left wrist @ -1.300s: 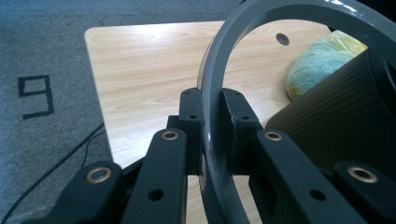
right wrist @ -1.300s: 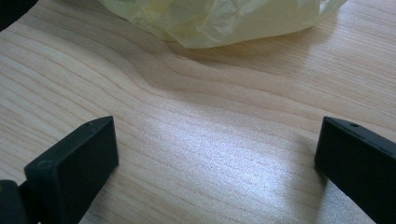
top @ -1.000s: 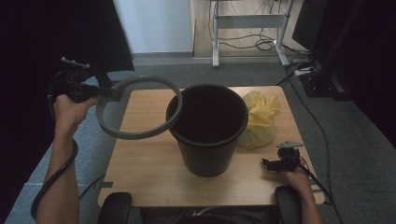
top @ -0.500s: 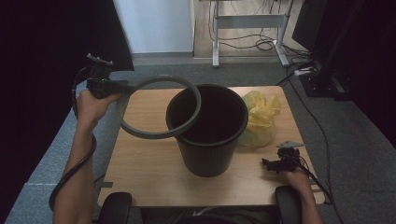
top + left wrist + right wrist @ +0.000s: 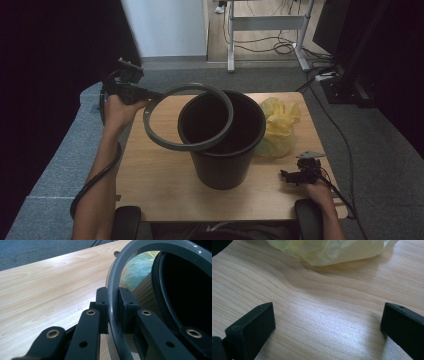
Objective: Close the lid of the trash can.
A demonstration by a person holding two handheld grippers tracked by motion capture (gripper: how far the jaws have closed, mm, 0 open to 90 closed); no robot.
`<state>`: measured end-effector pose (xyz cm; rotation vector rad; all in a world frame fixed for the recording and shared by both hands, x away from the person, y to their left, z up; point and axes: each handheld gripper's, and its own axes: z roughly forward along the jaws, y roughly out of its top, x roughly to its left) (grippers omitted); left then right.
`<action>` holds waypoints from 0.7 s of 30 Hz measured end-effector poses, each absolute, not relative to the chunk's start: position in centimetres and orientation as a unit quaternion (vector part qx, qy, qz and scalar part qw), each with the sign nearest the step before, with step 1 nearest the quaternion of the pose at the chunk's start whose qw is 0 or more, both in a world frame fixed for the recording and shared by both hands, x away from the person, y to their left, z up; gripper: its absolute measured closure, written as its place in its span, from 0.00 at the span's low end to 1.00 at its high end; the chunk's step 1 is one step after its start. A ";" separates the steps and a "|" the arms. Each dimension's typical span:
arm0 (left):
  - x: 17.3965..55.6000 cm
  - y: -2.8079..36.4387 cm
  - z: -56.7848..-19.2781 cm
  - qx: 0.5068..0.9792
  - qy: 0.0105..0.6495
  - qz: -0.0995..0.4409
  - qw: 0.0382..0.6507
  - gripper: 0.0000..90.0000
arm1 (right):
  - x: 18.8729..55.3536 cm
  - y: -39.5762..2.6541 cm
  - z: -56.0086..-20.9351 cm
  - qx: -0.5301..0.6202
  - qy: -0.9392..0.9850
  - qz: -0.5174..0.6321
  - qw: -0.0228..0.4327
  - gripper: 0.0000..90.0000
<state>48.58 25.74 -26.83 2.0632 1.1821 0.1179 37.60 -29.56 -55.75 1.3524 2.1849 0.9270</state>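
Observation:
A black plastic bin (image 5: 222,145) stands upright in the middle of the wooden table (image 5: 155,180). My left gripper (image 5: 146,95) is shut on the edge of a grey ring (image 5: 187,119), holding it tilted in the air so its right part overlaps the bin's open mouth. In the left gripper view the pads (image 5: 126,307) pinch the grey ring (image 5: 115,302) with the bin's dark rim (image 5: 160,290) just beyond. A crumpled yellow bag (image 5: 278,125) lies right of the bin. My right gripper (image 5: 286,176) rests on the table at the front right, open and empty, facing the yellow bag (image 5: 327,250).
The table sits on grey carpet (image 5: 60,165). A metal desk frame (image 5: 265,30) with cables stands behind it, and dark equipment (image 5: 350,65) at the back right. Bare tabletop lies left of and in front of the bin.
My left hand has carried the grey ring to the right, from beside the bin to over its mouth. The right hand has stayed put.

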 end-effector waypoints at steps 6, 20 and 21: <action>49.1 23.9 -27.2 0.811 0.448 0.037 0.375 0.88 | 37.6 -29.6 -55.7 0.485 0.783 0.332 0.204 0.00; 49.4 19.4 -26.9 0.826 0.417 0.030 0.378 0.88 | 37.6 -29.6 -55.8 0.485 0.783 0.332 0.203 0.00; 49.4 19.1 -26.9 0.828 0.414 0.028 0.377 0.88 | 37.6 -29.6 -55.8 0.485 0.783 0.332 0.203 0.00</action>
